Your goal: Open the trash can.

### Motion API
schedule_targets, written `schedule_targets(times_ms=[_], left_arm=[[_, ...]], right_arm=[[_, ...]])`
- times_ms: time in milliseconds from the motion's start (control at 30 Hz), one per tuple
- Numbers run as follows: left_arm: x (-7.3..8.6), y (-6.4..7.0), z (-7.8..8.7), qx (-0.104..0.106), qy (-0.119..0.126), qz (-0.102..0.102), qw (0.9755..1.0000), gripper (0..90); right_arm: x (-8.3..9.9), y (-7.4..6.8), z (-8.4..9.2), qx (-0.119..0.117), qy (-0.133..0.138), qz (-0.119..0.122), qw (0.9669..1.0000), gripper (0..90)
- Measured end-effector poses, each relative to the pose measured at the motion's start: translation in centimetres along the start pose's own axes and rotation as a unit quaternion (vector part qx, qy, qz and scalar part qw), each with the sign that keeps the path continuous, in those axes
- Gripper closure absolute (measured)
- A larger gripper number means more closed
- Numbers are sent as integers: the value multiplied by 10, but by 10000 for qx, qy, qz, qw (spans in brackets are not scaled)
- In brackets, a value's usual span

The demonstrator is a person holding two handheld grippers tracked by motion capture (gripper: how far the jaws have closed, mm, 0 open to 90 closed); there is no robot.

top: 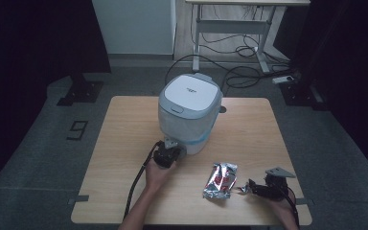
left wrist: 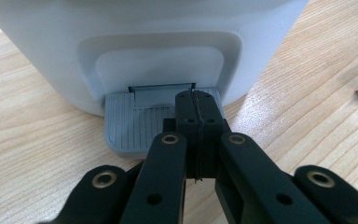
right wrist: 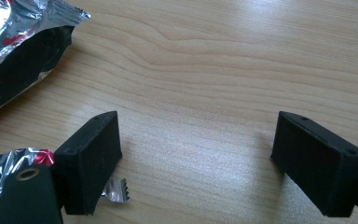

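Your left gripper (left wrist: 198, 100) has its 2 jaws pressed together, holding nothing, tips over the grey foot pedal (left wrist: 135, 123) of the white bin (top: 189, 112). Your right gripper (right wrist: 212, 161) gapes wide and empty beside the foil packet (top: 220, 180) on the table (top: 120, 143).

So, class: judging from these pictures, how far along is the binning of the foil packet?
Done: little that shows. The bin lid looks down. In hand: the left gripper, shut, sits on the pedal. The right gripper is open beside the packet, which lies on the table. Left, probably: open the lid, grasp and drop the packet.
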State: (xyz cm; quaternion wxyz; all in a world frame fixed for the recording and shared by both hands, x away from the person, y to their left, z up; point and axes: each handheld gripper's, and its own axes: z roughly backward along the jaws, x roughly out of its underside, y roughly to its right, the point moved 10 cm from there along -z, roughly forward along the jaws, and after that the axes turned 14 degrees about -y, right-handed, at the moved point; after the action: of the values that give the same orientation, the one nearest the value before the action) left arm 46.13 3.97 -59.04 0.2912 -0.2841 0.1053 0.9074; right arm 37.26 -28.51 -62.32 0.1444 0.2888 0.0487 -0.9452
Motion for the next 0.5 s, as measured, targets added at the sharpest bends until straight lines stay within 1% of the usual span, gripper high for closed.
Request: schedule_targets(times_ms=[267,300,467,500], left_arm=[[1,0,-1,30,-37,31,10000,900],[1,0,-1,81,-35,72,9999,900],[1,-1,-1,159,-85,124,9998,900],[1,-1,-2,184,-126,142,9997,900]], right_arm=[[0,0,0,2,1,1,10000,150],[0,0,0,3,1,0,10000,150],[0,0,0,2,2,1,10000,150],[0,0,0,2,2,0,10000,150]])
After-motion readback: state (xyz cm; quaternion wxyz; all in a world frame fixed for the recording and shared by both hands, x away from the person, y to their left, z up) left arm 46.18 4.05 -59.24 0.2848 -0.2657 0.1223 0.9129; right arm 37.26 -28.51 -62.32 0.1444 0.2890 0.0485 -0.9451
